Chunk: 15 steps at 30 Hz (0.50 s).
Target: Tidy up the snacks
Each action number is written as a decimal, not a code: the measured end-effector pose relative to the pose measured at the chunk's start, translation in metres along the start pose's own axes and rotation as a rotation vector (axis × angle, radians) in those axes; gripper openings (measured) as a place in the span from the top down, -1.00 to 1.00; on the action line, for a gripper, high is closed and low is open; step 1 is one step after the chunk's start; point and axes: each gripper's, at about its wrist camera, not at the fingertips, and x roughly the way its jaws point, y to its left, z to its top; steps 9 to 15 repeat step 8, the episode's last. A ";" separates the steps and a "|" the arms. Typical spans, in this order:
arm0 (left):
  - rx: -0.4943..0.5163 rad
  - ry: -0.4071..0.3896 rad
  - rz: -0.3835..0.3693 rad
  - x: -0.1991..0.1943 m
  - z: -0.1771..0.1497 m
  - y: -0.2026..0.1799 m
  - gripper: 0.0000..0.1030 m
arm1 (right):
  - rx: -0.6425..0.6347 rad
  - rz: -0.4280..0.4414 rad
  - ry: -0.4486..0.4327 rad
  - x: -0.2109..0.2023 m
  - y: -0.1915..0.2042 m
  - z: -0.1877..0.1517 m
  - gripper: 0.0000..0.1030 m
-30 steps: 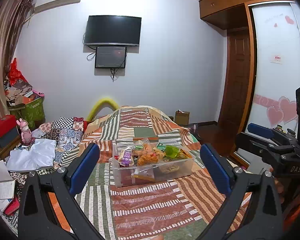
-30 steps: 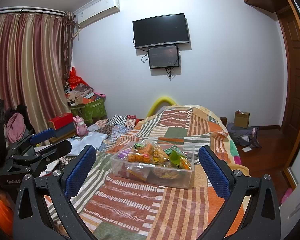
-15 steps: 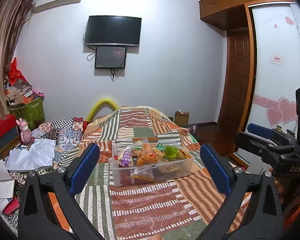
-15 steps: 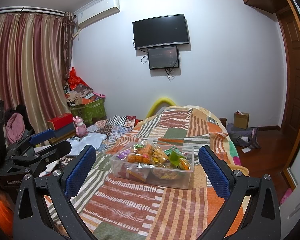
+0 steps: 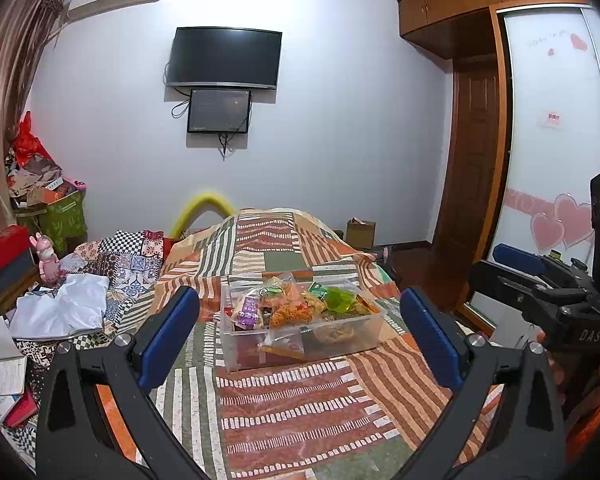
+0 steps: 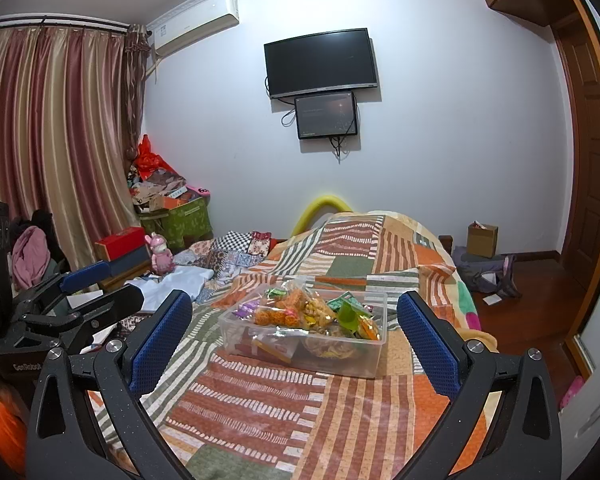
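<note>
Well apart: both splayed tools [image 5: 300,336] [image 6: 296,340], snack bin [image 5: 300,324] rim.

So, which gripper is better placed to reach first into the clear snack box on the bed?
Probably neither. The left gripper and the right gripper are both open, empty, and short of the clear snack box, which sits centred between each one's fingers. Slight edge to the left: the box looks marginally nearer there.
</note>
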 end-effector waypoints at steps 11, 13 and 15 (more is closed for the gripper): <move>-0.008 0.007 -0.002 0.001 -0.001 0.001 -0.97 | 0.002 0.000 0.002 -0.001 -0.001 0.001 -0.99; -0.008 0.007 -0.002 0.001 -0.001 0.001 -0.97 | 0.002 0.000 0.002 -0.001 -0.001 0.001 -0.99; -0.008 0.007 -0.002 0.001 -0.001 0.001 -0.97 | 0.002 0.000 0.002 -0.001 -0.001 0.001 -0.99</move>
